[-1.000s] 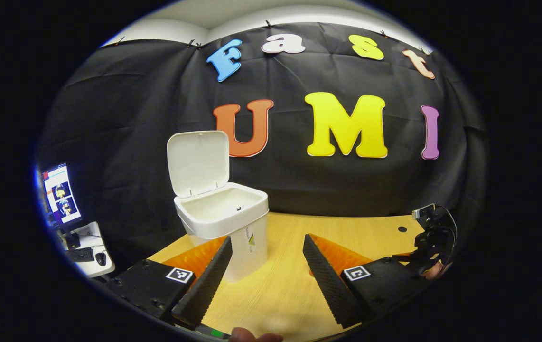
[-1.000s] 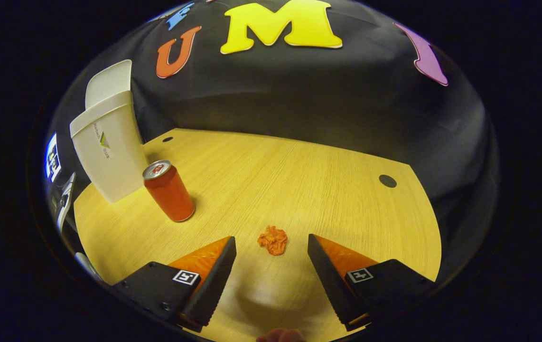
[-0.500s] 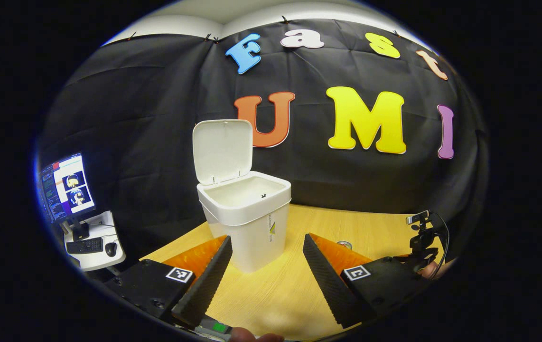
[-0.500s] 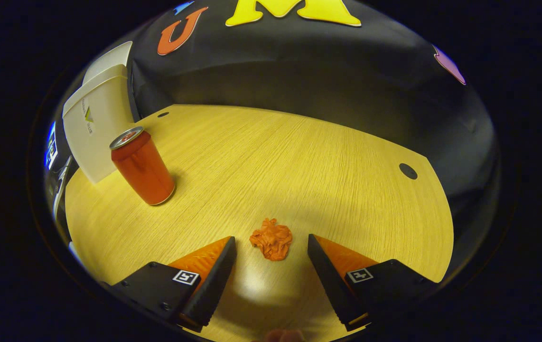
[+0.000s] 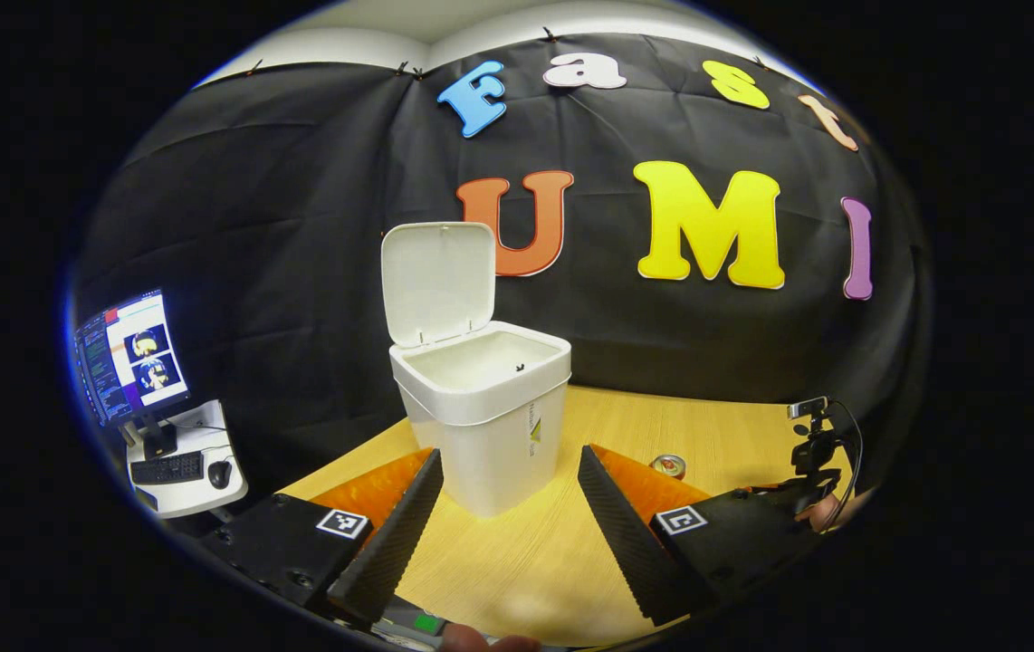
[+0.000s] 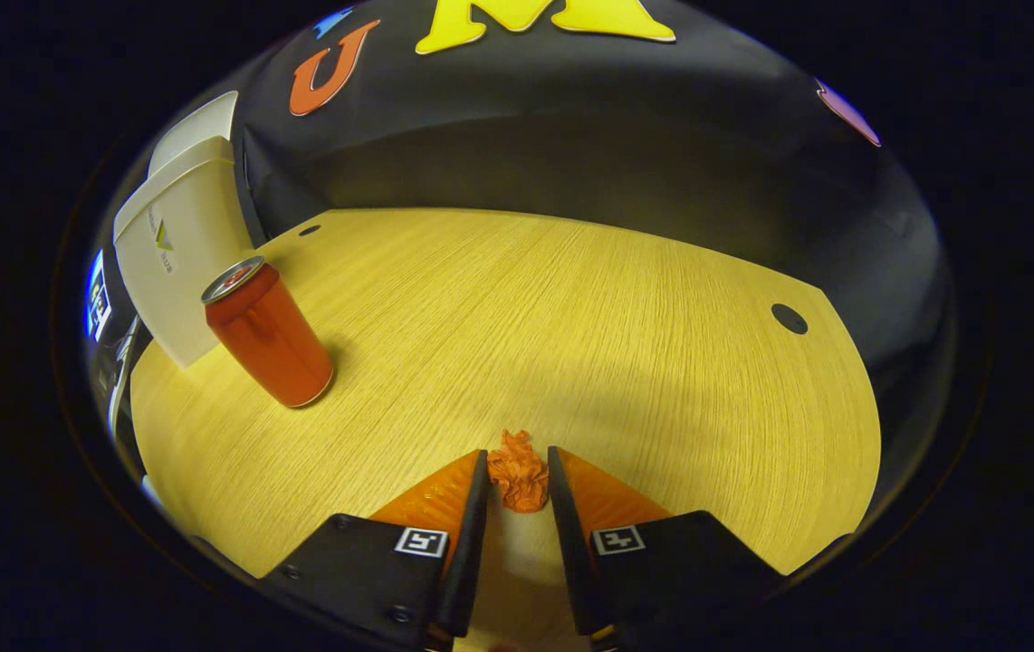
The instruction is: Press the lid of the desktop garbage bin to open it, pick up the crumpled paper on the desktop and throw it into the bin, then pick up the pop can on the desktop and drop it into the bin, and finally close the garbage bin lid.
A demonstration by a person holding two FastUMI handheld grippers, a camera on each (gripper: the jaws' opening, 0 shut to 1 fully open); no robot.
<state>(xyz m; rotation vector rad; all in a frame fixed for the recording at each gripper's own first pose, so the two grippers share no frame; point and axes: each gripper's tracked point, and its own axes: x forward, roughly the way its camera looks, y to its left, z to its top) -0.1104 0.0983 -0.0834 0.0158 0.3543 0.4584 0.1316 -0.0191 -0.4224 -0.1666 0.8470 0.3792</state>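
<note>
Right claw [image 6: 517,475] pinched on crumpled paper [image 6: 519,480] at near desk [image 6: 571,308] edge; left claw [image 5: 510,507] wide (bin [image 5: 490,426] lid up).

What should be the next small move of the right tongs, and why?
Probably lift the crumpled paper straight up off the table. The right tongs look closed on it from both sides, and the bin stands with its lid up, so carrying it there seems next. The pop can stands nearby.
</note>
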